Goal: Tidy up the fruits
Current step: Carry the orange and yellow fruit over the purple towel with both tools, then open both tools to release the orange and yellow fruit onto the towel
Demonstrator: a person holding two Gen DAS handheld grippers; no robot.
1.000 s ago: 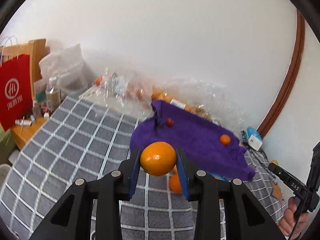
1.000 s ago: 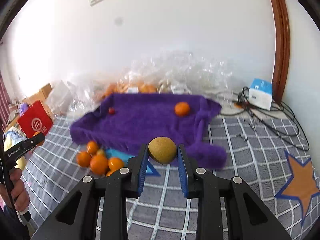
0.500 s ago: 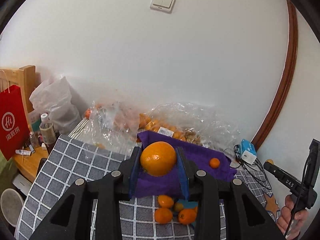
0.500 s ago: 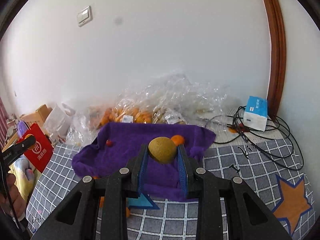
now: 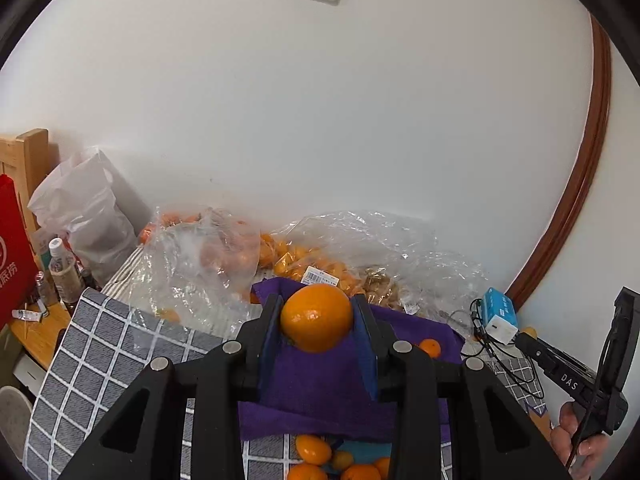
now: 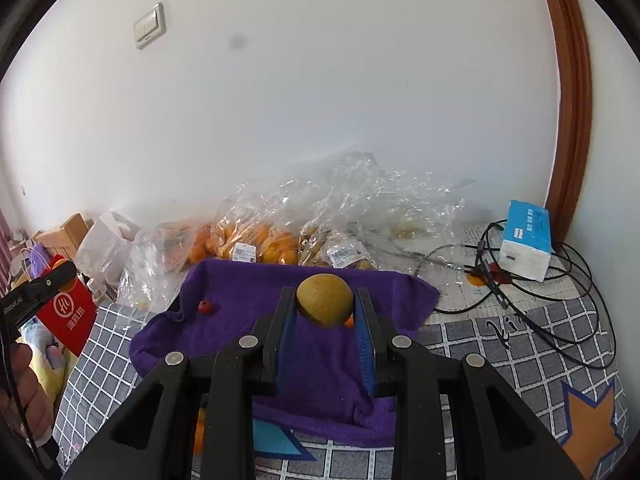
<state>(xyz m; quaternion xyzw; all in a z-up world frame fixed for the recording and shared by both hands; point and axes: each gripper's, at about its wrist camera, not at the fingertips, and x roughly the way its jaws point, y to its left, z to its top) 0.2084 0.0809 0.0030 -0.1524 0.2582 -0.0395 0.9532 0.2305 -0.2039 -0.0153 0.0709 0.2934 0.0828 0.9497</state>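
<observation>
The left gripper point(image 5: 317, 317) is clamped on an orange point(image 5: 317, 317), its blue pads pressing the fruit's two sides near the tips, so the load sits forward where the camera sees it. The right gripper point(image 6: 325, 306) is closed the same way on a brown fruit point(image 6: 325, 306), which fills the gap between its pads. Both fruits hang in the air above the purple cloth point(image 6: 248, 320), probably because the person means to carry each to its own group. The orange is bright, glossy and slightly flattened, with a pale highlight on its skin; the brown fruit is dull, olive-tan, round and rough-looking, its kind hard to tell. On the cloth lie a small red fruit point(image 6: 205, 307) at about ten o'clock from the brown fruit and a small orange one point(image 5: 429, 347) at about four o'clock from the held orange. A loose pile of oranges point(image 5: 320, 460) lies at six o'clock, off the cloth's near edge. Clear bags point(image 6: 280, 236) of more fruit sit at twelve o'clock against the wall.
</observation>
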